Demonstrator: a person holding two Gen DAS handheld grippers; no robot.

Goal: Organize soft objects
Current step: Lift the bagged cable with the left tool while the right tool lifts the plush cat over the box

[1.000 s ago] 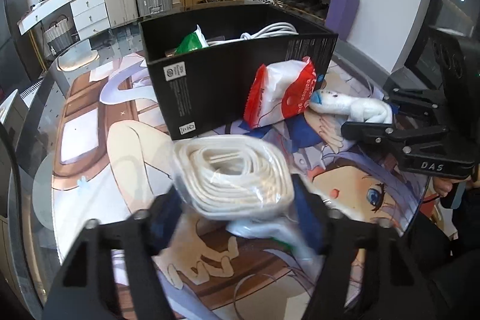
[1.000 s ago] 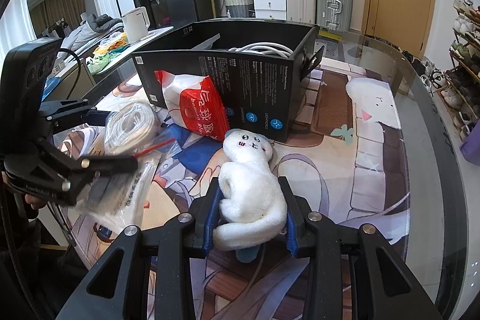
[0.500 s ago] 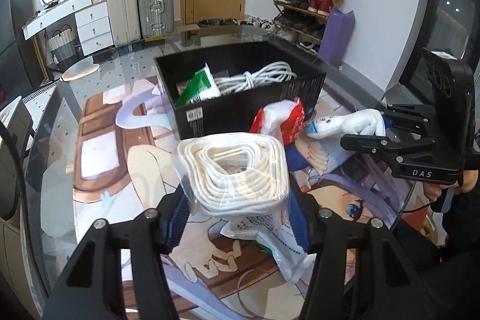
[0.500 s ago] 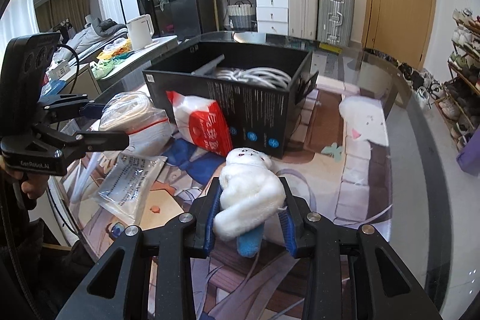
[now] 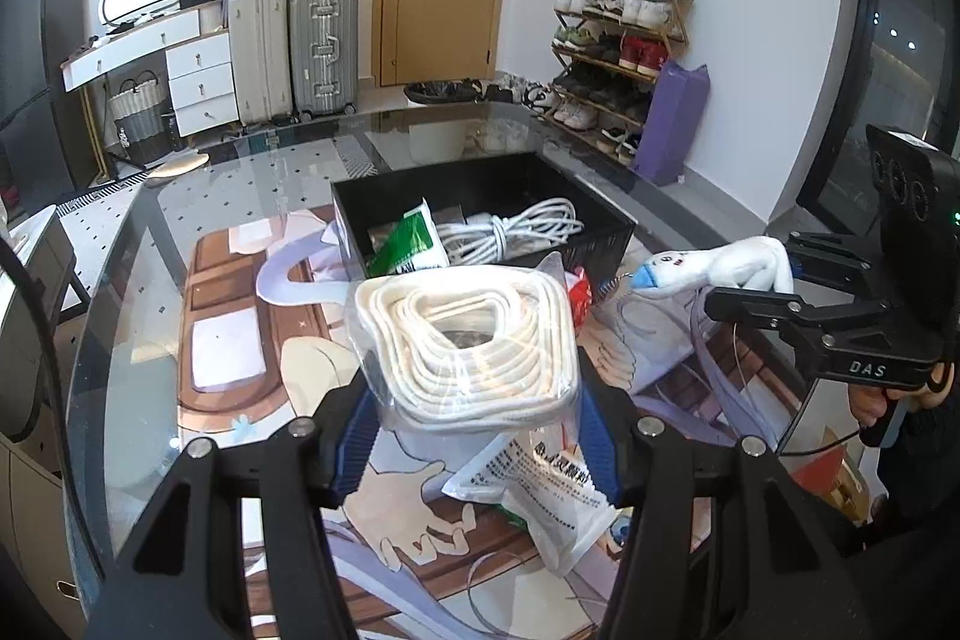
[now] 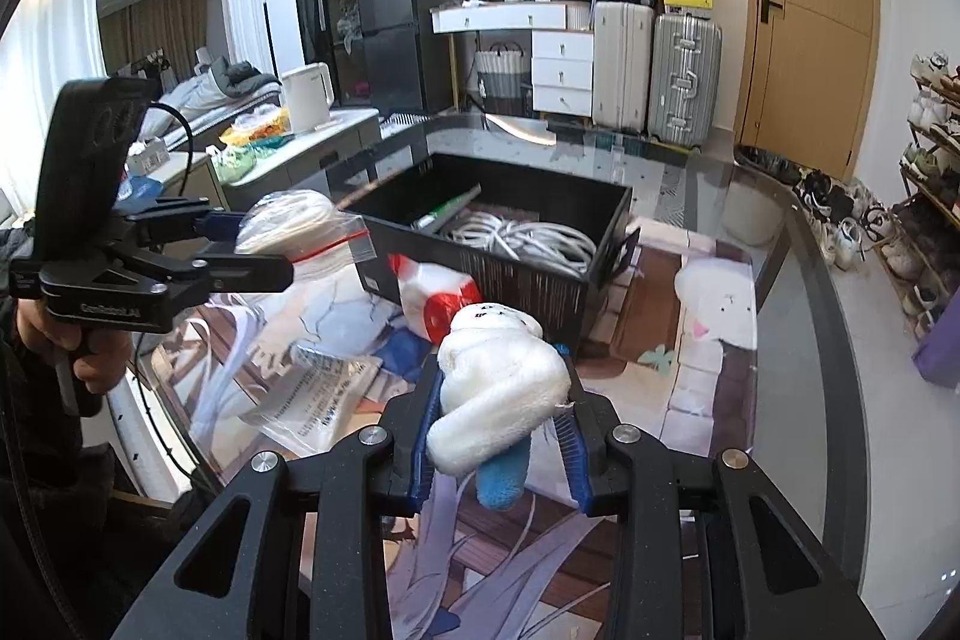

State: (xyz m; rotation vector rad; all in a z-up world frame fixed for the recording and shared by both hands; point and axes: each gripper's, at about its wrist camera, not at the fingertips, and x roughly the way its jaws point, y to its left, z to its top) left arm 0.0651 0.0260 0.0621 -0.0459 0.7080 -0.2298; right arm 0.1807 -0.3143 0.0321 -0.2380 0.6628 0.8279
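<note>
The left gripper point(image 5: 474, 436) is clenching a bagged coil of white rope point(image 5: 468, 340) above the table point(image 5: 120, 340), while the right gripper point(image 6: 501, 445) is clenching a white plush toy point(image 6: 501, 388). Both loads are being carried toward the black box point(image 6: 510, 274); next, each needs positioning over it before letting go.

Bright daylight from the left, glare on the glass table point(image 5: 150, 244); sharp focus, fisheye edges bent, corners dark

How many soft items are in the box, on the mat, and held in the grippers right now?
In the black box: 2, green packet and white cable.
On the mat: 2, red-white pack and flat printed bag.
Held: 2, bagged rope and plush toy.
Total: 6
</note>
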